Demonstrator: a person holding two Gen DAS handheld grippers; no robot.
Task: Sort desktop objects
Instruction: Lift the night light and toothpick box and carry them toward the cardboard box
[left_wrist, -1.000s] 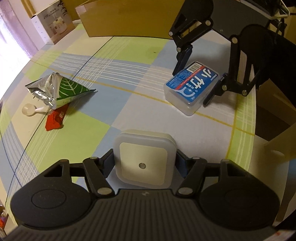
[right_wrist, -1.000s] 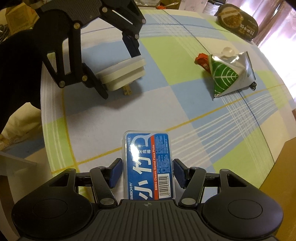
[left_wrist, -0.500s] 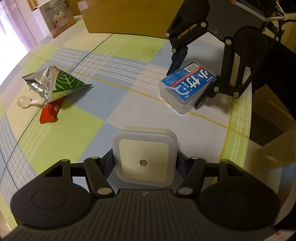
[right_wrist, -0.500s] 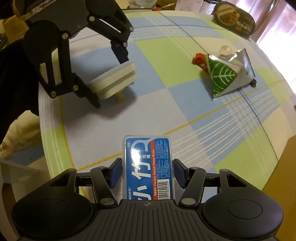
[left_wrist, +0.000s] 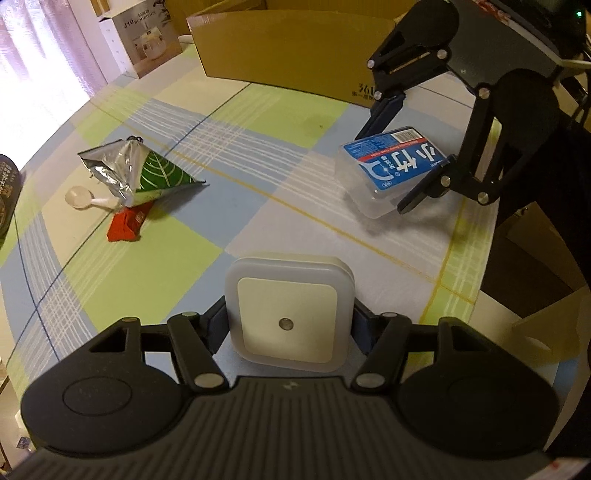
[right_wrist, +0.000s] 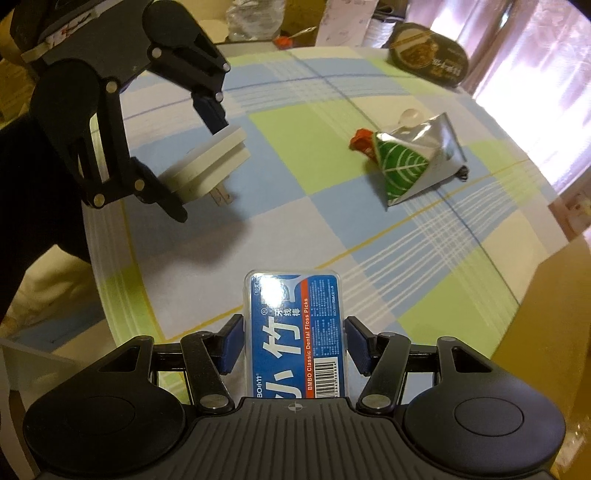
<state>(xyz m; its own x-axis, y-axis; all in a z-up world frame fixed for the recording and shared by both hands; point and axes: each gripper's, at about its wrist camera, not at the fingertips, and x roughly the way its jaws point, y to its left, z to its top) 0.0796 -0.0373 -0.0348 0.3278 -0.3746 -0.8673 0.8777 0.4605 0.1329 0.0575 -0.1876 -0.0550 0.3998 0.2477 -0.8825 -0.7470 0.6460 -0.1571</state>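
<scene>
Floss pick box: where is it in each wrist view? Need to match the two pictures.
Left wrist view: floss pick box sits upper right, held between the fingers of the right gripper, lifted off the table.
Right wrist view: the box is bottom centre, clamped in that gripper's own fingers.
Shared landmark: the green leaf-print snack bag, left of centre in the left view, upper right in the right view.

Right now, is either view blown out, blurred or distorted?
Left wrist: window glare whitens the upper left; fisheye bends the tablecloth lines; night light sharp. Right wrist: glare at upper right; floss box label readable; the left gripper looks slightly soft.
</scene>
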